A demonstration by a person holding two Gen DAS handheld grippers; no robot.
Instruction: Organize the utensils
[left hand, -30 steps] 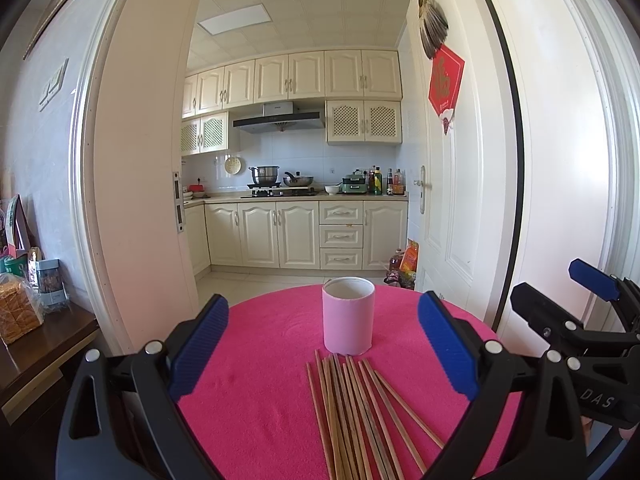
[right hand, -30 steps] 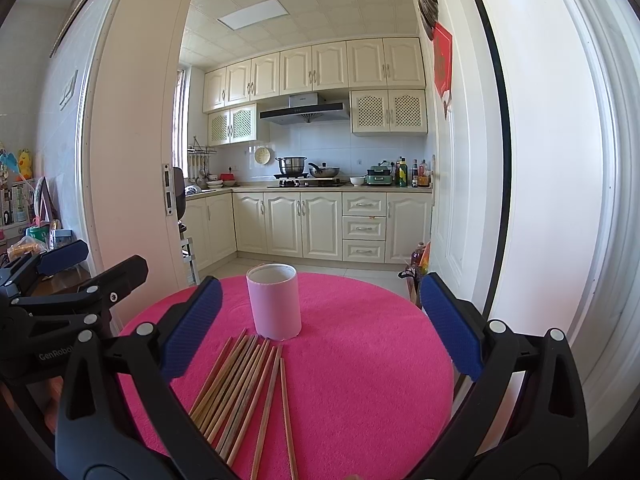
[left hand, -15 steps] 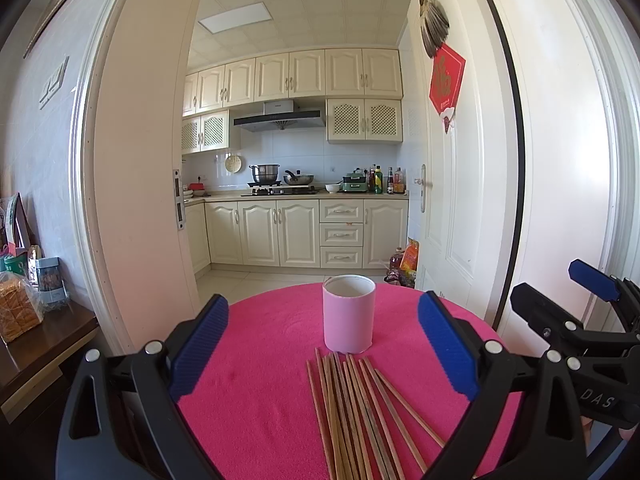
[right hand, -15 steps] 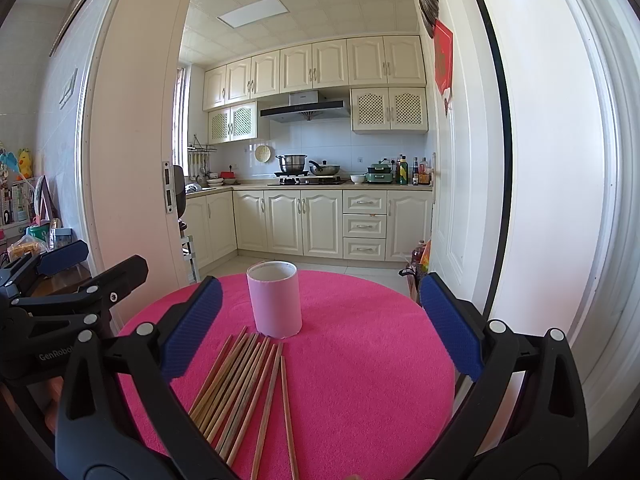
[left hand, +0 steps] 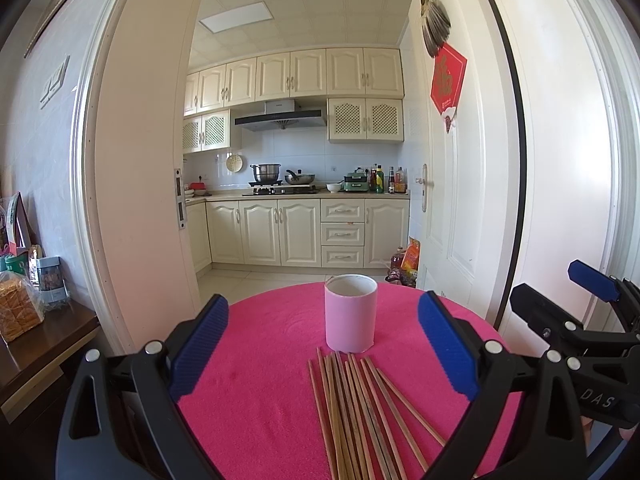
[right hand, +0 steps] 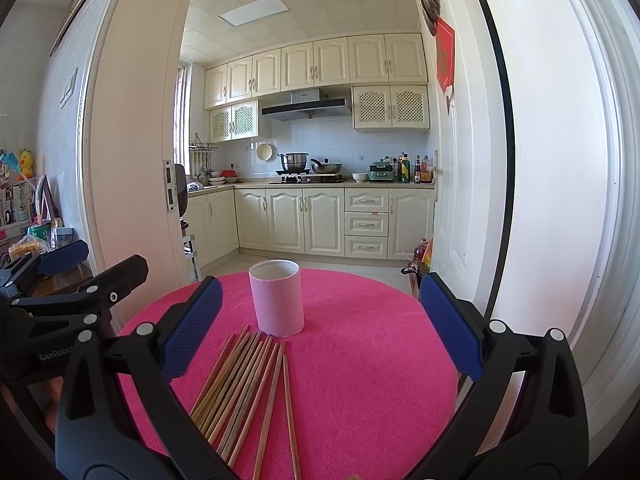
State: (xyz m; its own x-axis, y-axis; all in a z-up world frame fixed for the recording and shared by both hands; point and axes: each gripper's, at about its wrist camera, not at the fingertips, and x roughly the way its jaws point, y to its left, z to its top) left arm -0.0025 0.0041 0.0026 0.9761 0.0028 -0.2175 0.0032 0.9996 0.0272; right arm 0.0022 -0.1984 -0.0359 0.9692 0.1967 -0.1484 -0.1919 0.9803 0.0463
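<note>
Our left gripper (left hand: 324,350) and right gripper (right hand: 318,328) both hang spread wide and empty above a round pink table (left hand: 256,380). The cup (left hand: 351,312) stands upright at frame centre, and the chopsticks (left hand: 360,412) lie fanned just below it, tips close to its base.

Only the left view shows the bread (left hand: 18,308) on a dark sideboard (left hand: 44,344) at lower left; only the right view shows a utensil rack (right hand: 202,156) by the kitchen window. Beyond the doorway sit cream cabinets (right hand: 304,220) and a stove (right hand: 308,178).

The chopsticks' near ends are cut off at the bottom edge.
</note>
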